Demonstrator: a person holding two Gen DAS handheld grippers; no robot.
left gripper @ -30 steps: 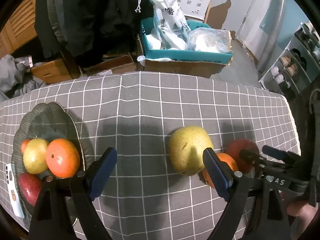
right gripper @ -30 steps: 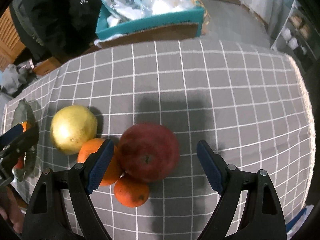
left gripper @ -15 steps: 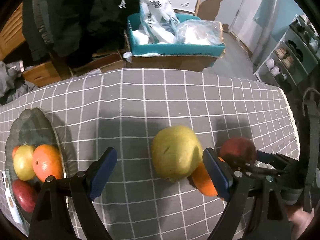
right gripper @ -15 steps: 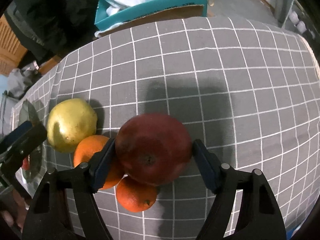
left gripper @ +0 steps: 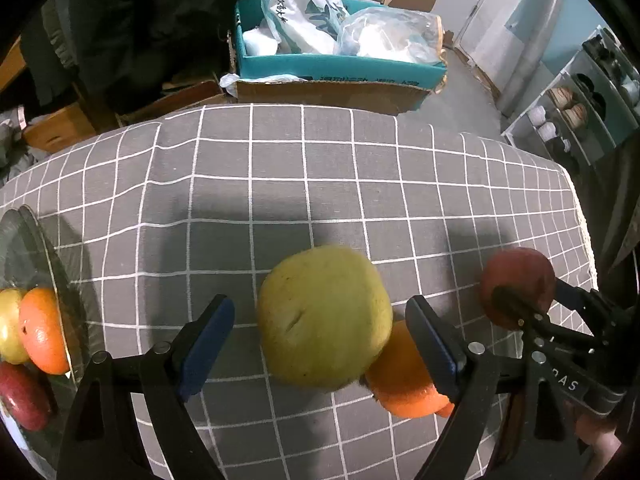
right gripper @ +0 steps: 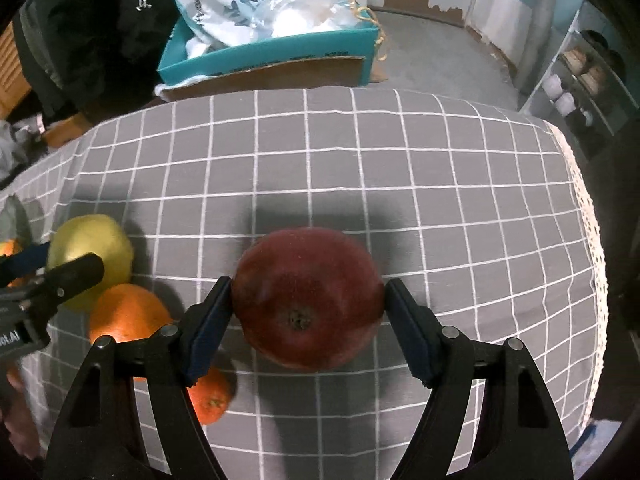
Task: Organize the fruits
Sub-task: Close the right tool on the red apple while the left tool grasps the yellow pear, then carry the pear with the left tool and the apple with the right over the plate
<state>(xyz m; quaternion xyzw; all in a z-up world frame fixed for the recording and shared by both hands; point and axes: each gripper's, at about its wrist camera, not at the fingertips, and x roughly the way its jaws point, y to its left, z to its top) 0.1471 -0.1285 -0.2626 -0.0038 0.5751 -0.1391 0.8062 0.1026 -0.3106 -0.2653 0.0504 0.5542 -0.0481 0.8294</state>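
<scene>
Grey checked cloth covers the tabletop, w/ white grid lines and a lace trim along the right edge. R gripper has its jaws clamped on the red apple, both blue pads pressed against its sides, stem end facing the cam; apple sits about mid-table toward the near edge, and whether it touches the cloth or is lifted I can't tell. L gripper has its jaws wide apart, straddling the yellow-green pear w/out touching it; gaps show on both sides. Pear rests on the cloth near the front edge, touching the big orange just right of it. In the right wrist view a smaller orange lies nearer the front edge, just beside the big one, partly hidden behind the R gripper's left finger. Glass plate sits at the left edge of the tabletop, holding an orange fruit, a yellow fruit and a dark red fruit, all packed close together. Beyond the far edge, on the floor, a teal-rimmed cardboard box holds plastic bags. Shoe rack stands off to the right.
</scene>
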